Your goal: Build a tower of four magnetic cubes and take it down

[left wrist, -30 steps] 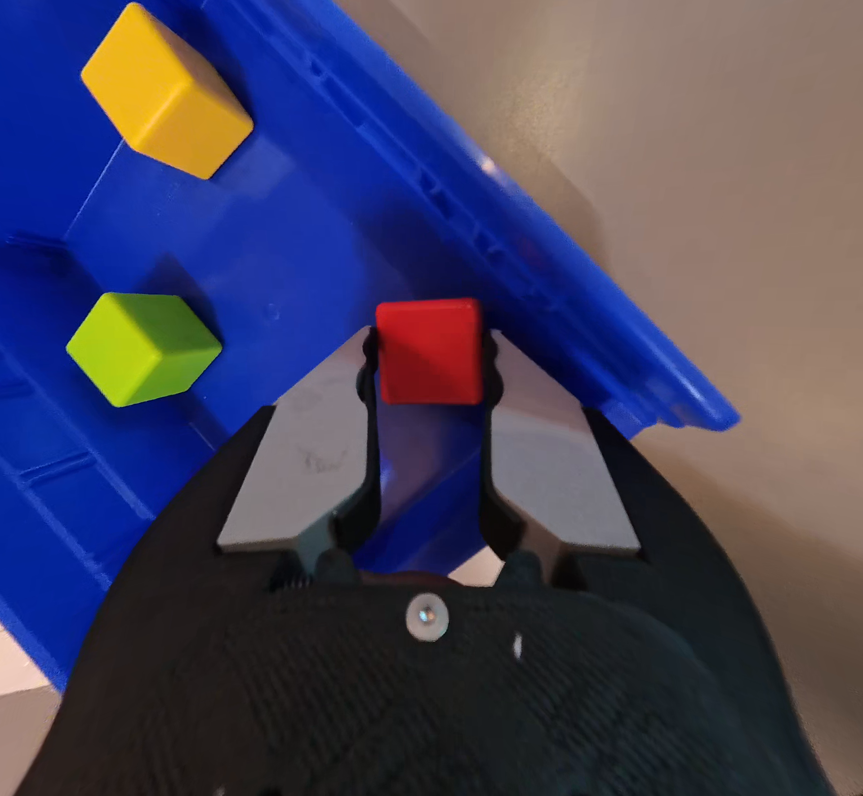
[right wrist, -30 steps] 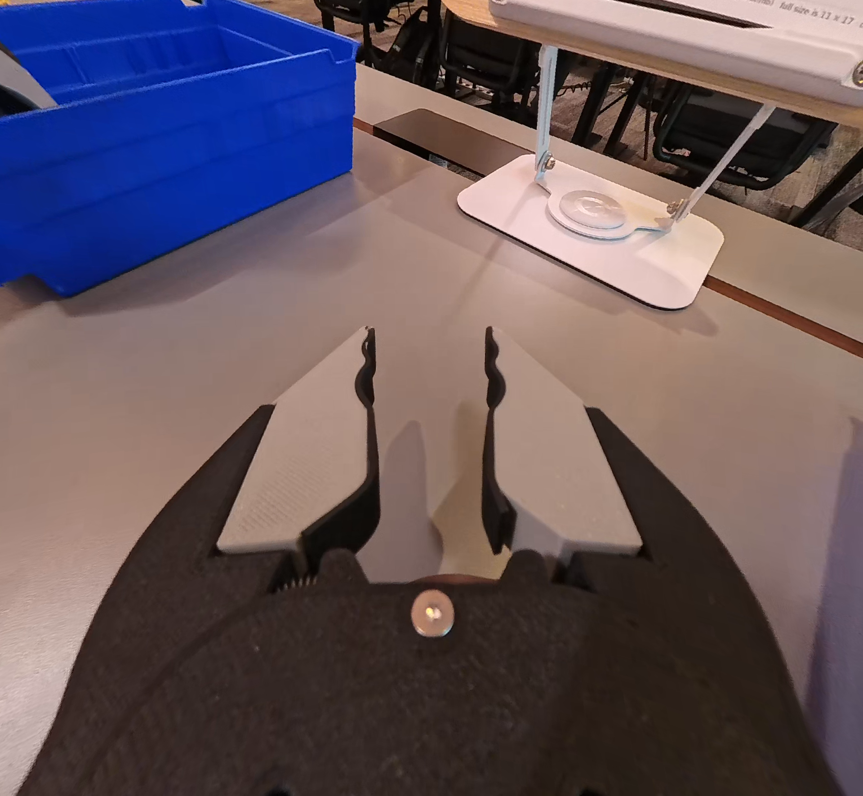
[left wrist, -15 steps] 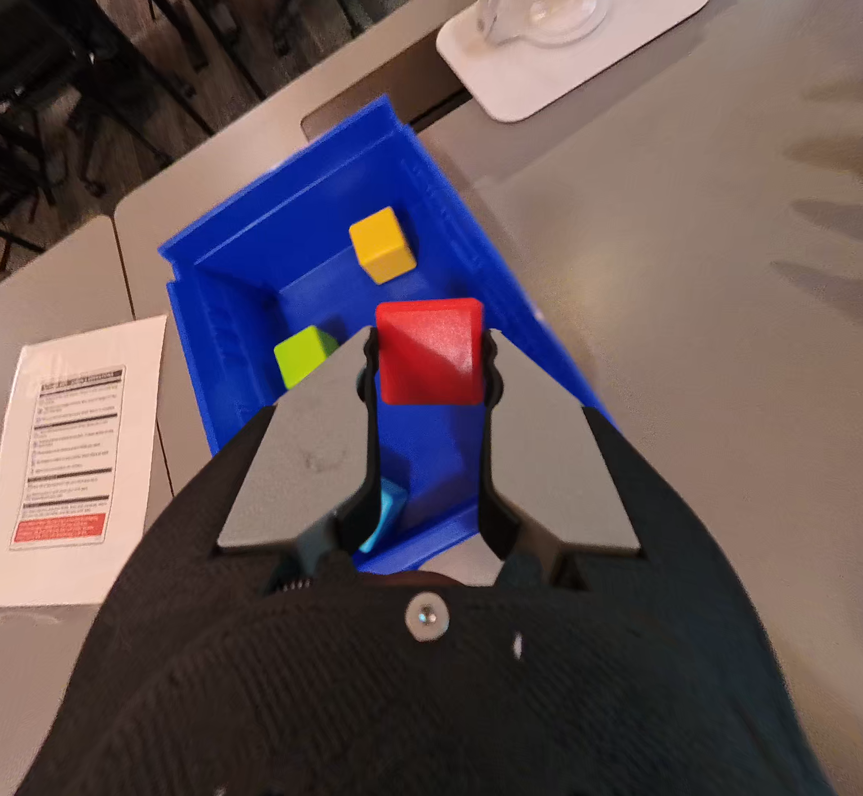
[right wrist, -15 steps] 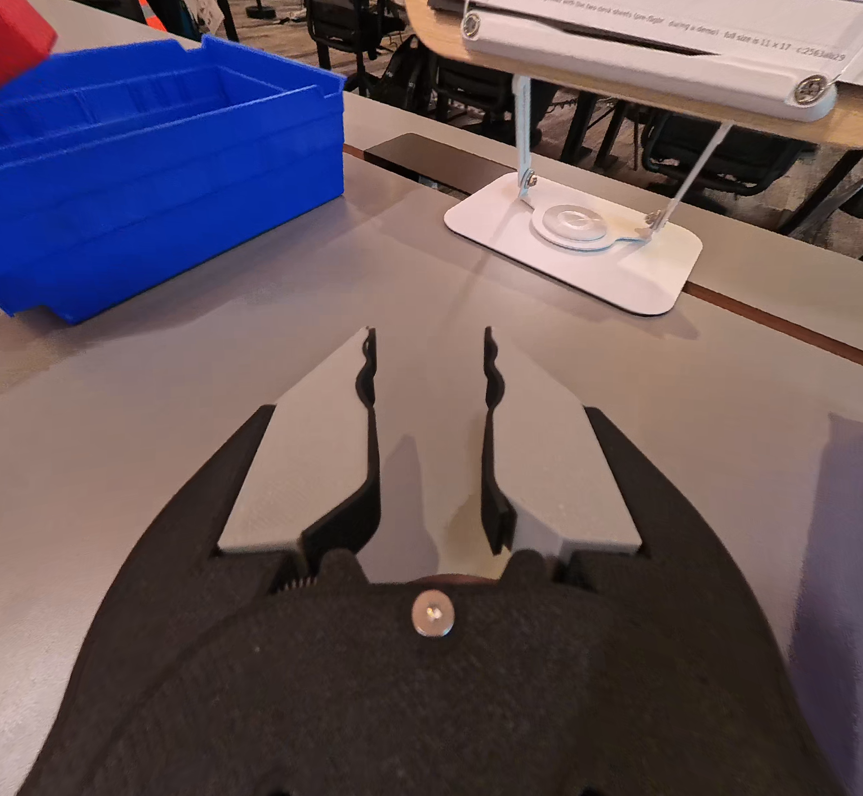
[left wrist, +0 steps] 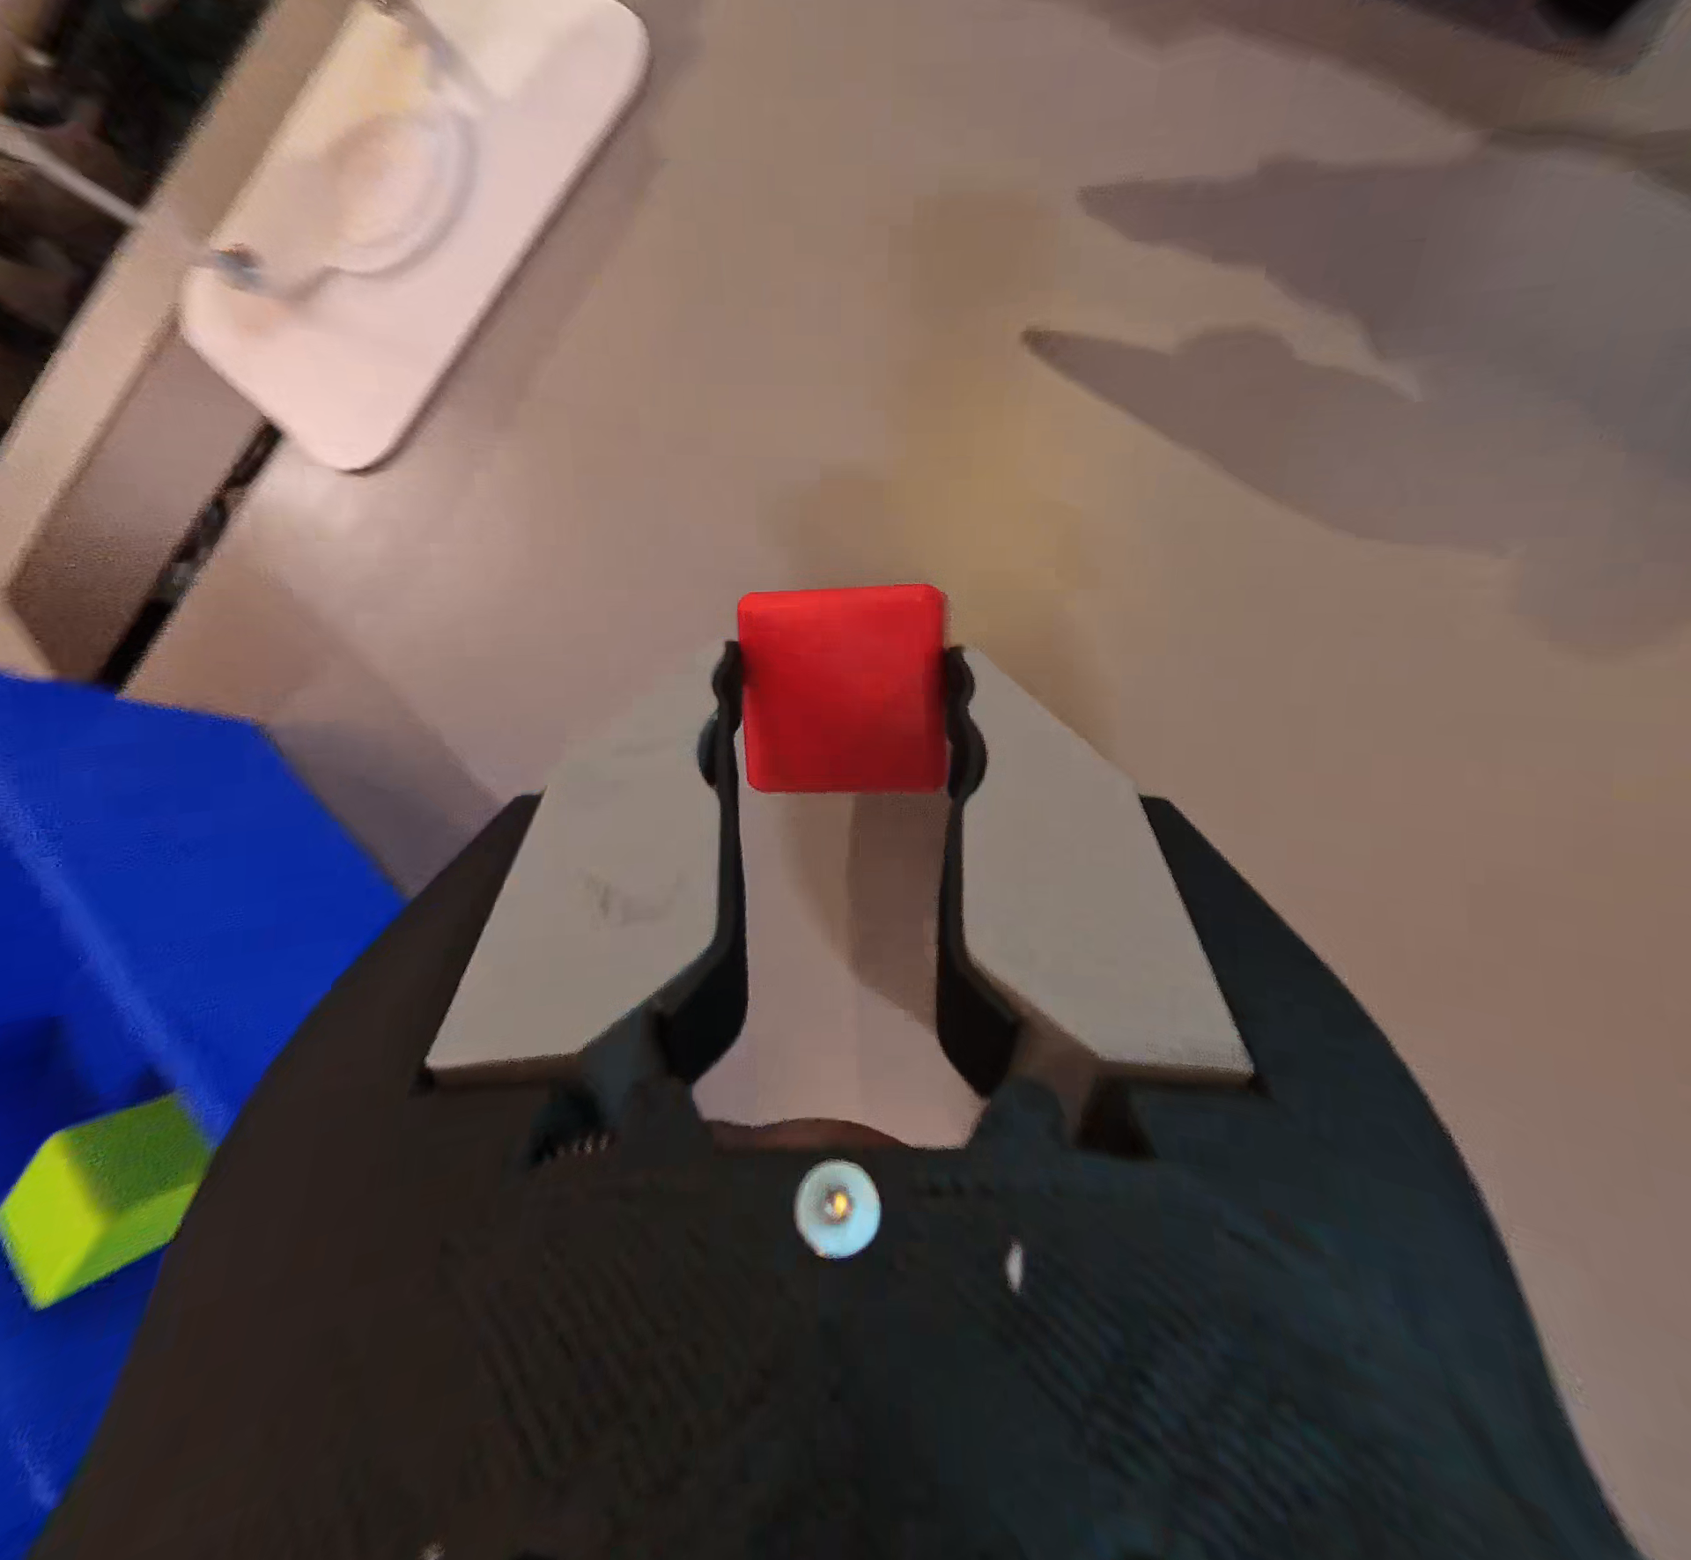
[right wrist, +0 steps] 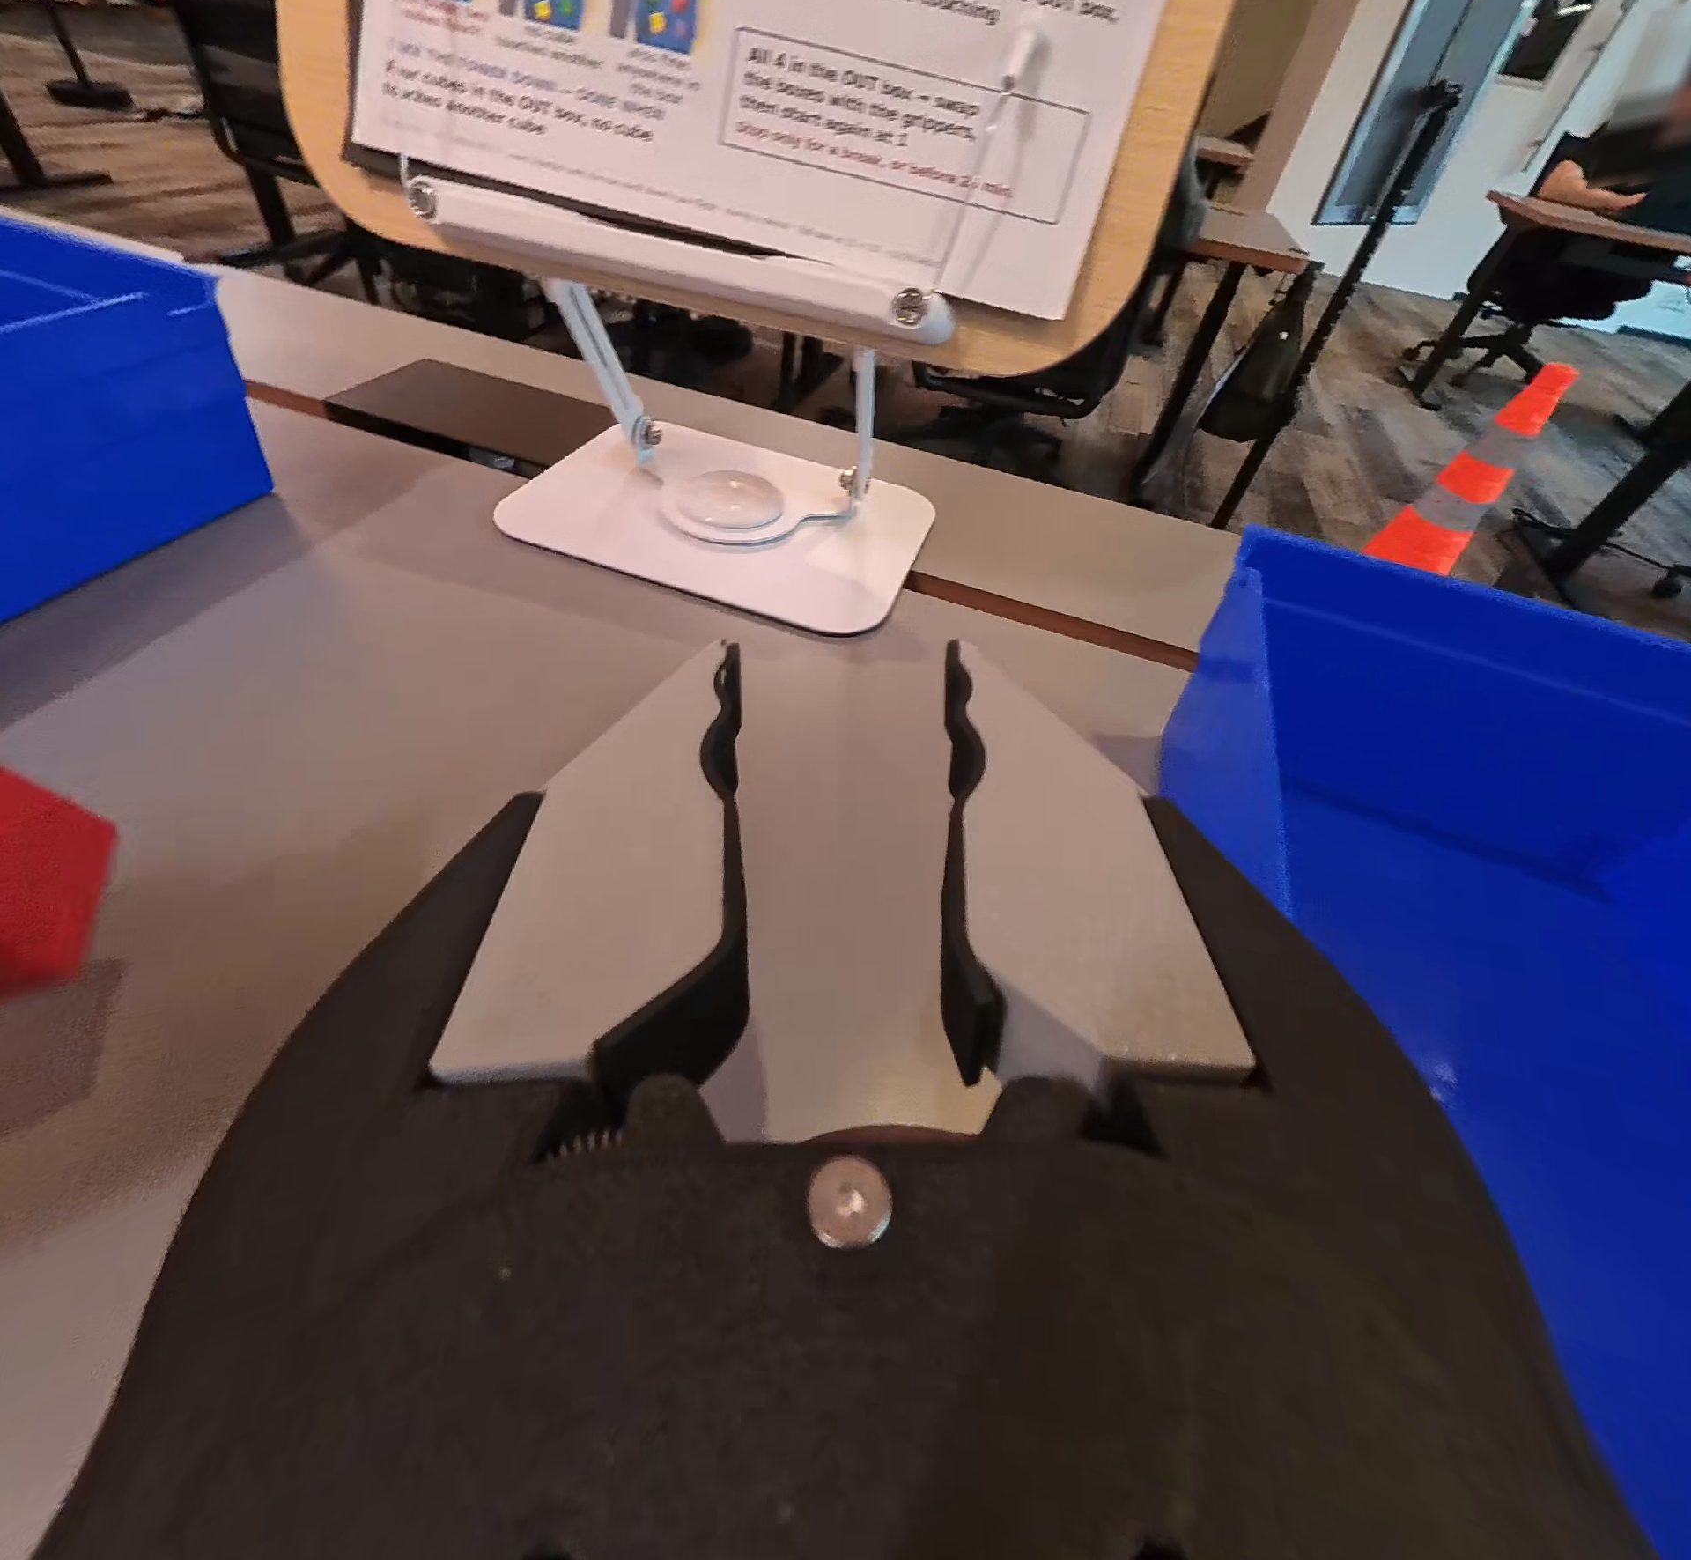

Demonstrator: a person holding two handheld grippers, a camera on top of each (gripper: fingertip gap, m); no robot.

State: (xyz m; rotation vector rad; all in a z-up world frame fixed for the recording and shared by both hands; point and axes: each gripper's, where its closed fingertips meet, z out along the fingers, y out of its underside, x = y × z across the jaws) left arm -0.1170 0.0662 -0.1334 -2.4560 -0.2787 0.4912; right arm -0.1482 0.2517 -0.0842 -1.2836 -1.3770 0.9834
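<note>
My left gripper (left wrist: 840,692) is shut on a red cube (left wrist: 842,688) and holds it above the grey table (left wrist: 1098,509), to the right of a blue bin (left wrist: 137,921). A green cube (left wrist: 101,1196) lies in that bin. The red cube also shows at the left edge of the right wrist view (right wrist: 46,875). My right gripper (right wrist: 837,674) is open and empty above the table, between the left blue bin (right wrist: 110,418) and a second blue bin (right wrist: 1464,784) on its right.
A white stand base (right wrist: 723,537) carries a tilted board with an instruction sheet (right wrist: 732,33) at the table's far edge; the base also shows in the left wrist view (left wrist: 412,189). Chairs, desks and an orange cone (right wrist: 1482,473) stand beyond the table. The grippers' ends are close to 20 centimeters from one another.
My left gripper has lifted the red cube out of the blue bin and carried it right over the table. My right gripper has turned right, bringing the second bin into view.
</note>
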